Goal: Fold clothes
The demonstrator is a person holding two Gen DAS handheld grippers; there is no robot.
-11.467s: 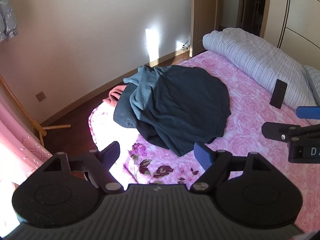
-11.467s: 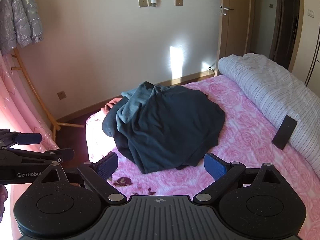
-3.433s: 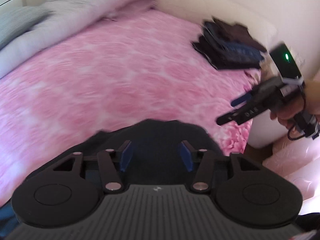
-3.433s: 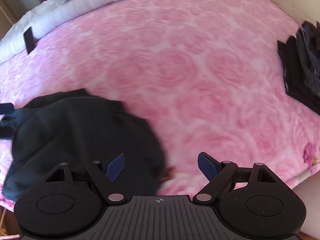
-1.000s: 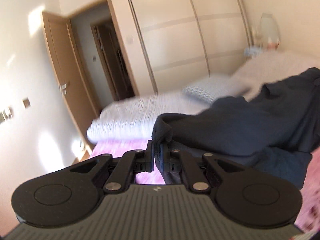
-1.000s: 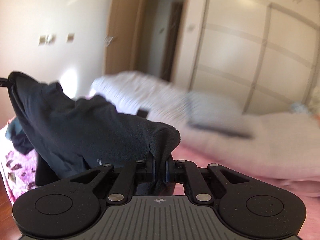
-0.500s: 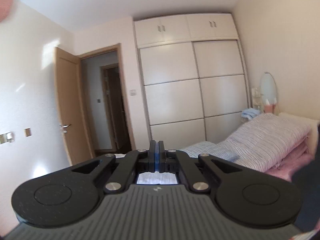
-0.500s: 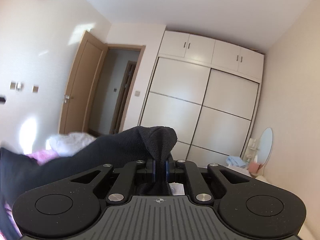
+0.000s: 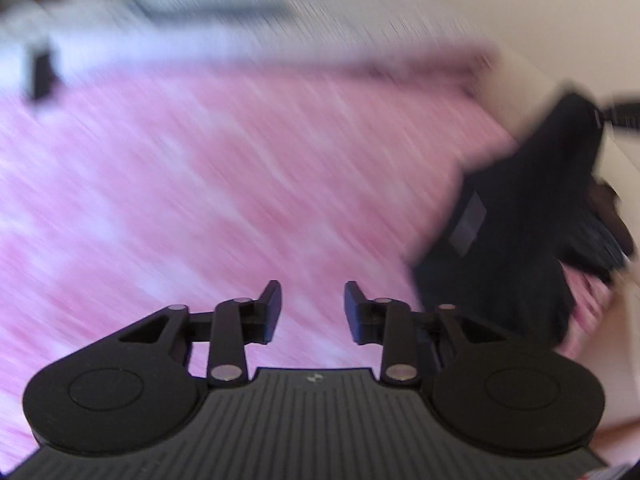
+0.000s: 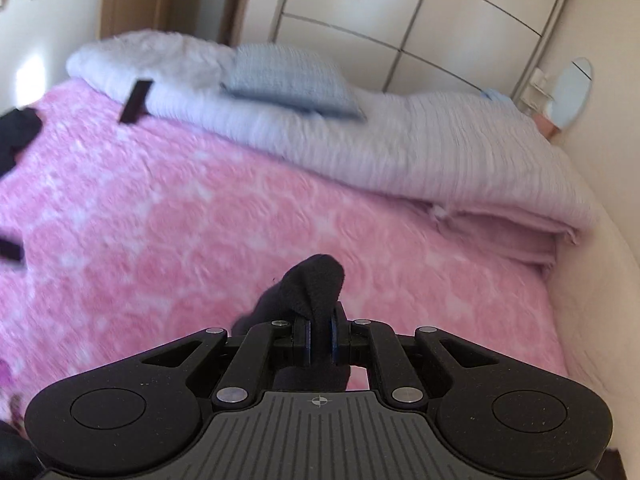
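Right tongs clamp a fold of the dark garment above the pink bed. Left tongs have just been opening, nothing between them; the garment hangs off to their right.

Left gripper jaws just opening, empty, right gripper clamped closed
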